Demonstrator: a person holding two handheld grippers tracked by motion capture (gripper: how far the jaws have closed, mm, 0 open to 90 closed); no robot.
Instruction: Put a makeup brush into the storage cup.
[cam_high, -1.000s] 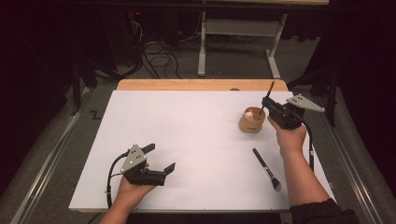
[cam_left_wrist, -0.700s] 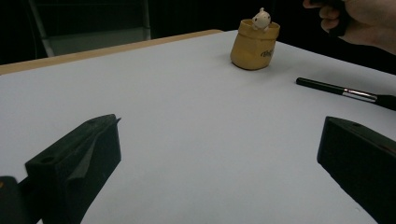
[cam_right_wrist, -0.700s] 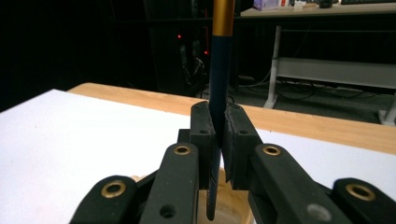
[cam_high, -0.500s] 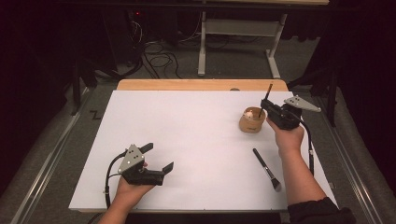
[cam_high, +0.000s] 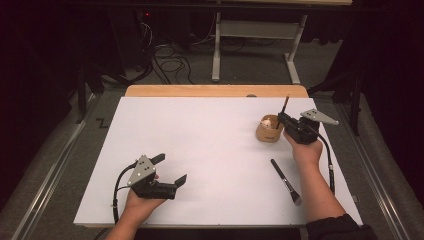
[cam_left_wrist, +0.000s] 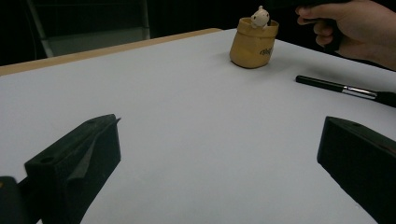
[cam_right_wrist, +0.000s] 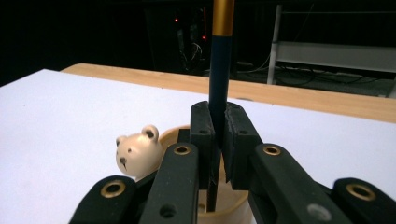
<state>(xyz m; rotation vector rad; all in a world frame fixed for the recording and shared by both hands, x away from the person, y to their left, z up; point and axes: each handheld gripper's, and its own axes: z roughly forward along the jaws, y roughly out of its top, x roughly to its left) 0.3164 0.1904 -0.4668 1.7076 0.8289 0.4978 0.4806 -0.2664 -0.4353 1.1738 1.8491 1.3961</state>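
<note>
A tan holder cup (cam_high: 268, 131) with a small white bear on its rim (cam_right_wrist: 138, 151) stands at the right of the white table. My right gripper (cam_high: 281, 118) is shut on a dark slim brush handle with a gold band (cam_right_wrist: 218, 74), held upright over the cup's mouth (cam_right_wrist: 180, 133); its lower end reaches down into the cup. A second black brush (cam_high: 286, 181) lies flat on the table nearer the person. My left gripper (cam_high: 170, 170) rests at the front left, jaws wide open with nothing between them, facing the cup (cam_left_wrist: 253, 42) and the lying brush (cam_left_wrist: 343, 89).
White table sheet (cam_high: 200, 145) over a wooden top whose far edge (cam_high: 215, 90) shows. Cables and a metal stand on the dark floor beyond (cam_high: 220, 45). The right hand (cam_left_wrist: 355, 28) hovers beside the cup.
The right gripper with the upright brush has sunk a little toward the cup. The left gripper has stayed in place.
</note>
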